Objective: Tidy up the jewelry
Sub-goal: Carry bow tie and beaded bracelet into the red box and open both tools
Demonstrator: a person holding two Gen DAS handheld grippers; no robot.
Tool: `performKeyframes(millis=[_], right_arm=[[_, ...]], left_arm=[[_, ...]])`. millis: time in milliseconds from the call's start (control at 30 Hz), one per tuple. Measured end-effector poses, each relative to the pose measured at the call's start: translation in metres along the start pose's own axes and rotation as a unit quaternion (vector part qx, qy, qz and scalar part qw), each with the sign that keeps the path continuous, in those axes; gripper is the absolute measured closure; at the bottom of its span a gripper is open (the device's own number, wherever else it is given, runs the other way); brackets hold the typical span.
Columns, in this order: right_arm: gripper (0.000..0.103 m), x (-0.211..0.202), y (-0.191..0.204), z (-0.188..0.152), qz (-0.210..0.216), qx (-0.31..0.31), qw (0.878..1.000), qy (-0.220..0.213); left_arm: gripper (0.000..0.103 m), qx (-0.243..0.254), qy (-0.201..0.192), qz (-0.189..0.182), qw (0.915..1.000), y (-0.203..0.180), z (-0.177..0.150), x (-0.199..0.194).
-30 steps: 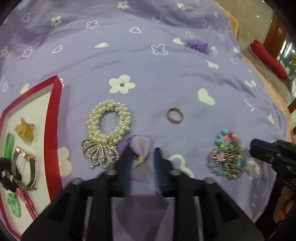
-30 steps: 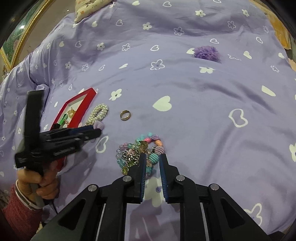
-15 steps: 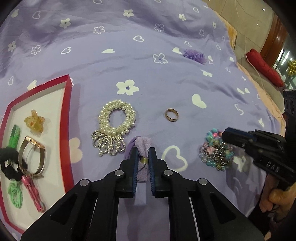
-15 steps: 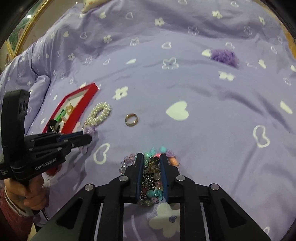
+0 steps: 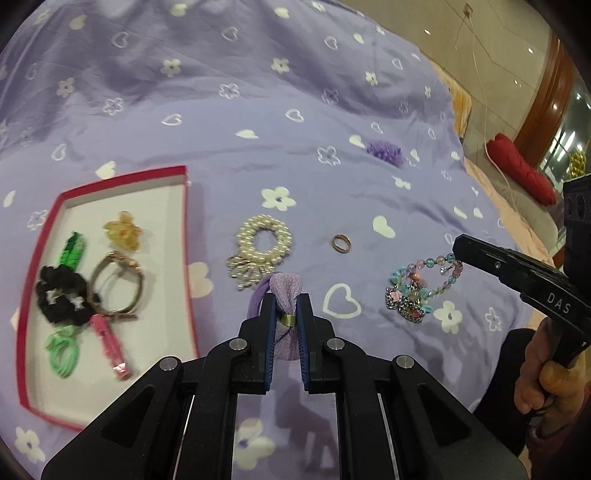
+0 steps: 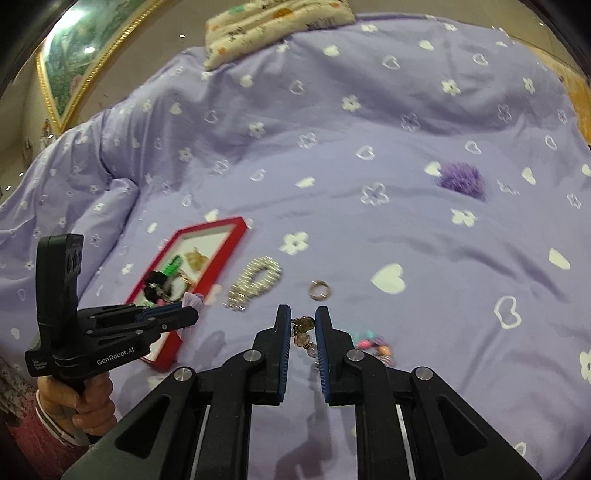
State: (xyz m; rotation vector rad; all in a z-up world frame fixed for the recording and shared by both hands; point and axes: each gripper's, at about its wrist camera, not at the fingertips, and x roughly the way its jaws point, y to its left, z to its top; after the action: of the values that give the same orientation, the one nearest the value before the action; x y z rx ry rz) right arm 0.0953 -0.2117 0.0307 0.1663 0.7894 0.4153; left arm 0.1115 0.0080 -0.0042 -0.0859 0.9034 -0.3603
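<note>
A: Count?

B: Two grippers. On the bedspread (image 5: 229, 122), outside the tray: one pearl scrunchie (image 5: 263, 246), one ring (image 5: 341, 244), one fuzzy purple piece (image 5: 385, 151) farther back, one bead bracelet (image 5: 417, 291), one lilac hair tie (image 5: 285, 295). One red tray (image 5: 192, 236).

A: Tray contents?

B: Six items, white floor: amber claw clip (image 5: 123, 229), green clip (image 5: 74, 253), black scrunchie (image 5: 61, 301), watch (image 5: 118, 288), pink clip (image 5: 109, 341), green hair tie (image 5: 62, 350). The watch overlaps the black scrunchie and touches the pink clip's top end. Far end of the tray is bare.

A: Left gripper?

B: Left gripper (image 5: 285, 308) clamped on the lilac hair tie at its gold band. Fabric sticks out past the tips, elastic loop hangs off the left side. It sits just right of the tray's right wall, just below the pearl scrunchie.

A: Right?

B: Right gripper (image 6: 303, 321) has the bead bracelet pinched between its pads. In the left view a strand runs up to its tip while the rest of the beads bunch on the bedspread. In its own view beads hang between the fingers, more lie to the right.

A: Spacing?

B: Ring lies between pearl scrunchie and bracelet, touching neither. Fuzzy piece well apart from everything. One patterned pillow (image 6: 273, 26) at the bed's far edge.
</note>
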Motion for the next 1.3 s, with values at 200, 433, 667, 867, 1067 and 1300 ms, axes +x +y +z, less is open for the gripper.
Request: performKeyframes(millis=[200,433,667,867,1067,1300], right_arm=[[0.090,0.007,0.026,0.005,0.021,-0.015,1.000,0.002],[0.090,0.025,0.063,0.007,0.052,-0.037,0.998,0.012],[0.090,0.047,0.107,0.009,0.089,-0.068,0.993,0.025],[0.090,0.064,0.141,0.011,0.123,-0.085,0.988,0.037],[0.090,0.083,0.170,0.007,0.150,-0.098,0.982,0.055],[0.090,0.116,0.186,-0.004,0.162,-0.102,0.977,0.088]], left_arm=[[0.094,-0.030,-0.021,0.014,0.9992,0.028,-0.005,-0.027],[0.094,-0.073,-0.033,0.036,0.9961,0.068,-0.019,-0.049],[0.094,-0.111,-0.041,0.058,0.9913,0.105,-0.034,-0.066],[0.094,-0.141,-0.044,0.075,0.9862,0.132,-0.045,-0.077],[0.094,-0.158,-0.043,0.091,0.9823,0.153,-0.053,-0.081],[0.094,-0.167,-0.025,0.098,0.9807,0.171,-0.057,-0.068]])
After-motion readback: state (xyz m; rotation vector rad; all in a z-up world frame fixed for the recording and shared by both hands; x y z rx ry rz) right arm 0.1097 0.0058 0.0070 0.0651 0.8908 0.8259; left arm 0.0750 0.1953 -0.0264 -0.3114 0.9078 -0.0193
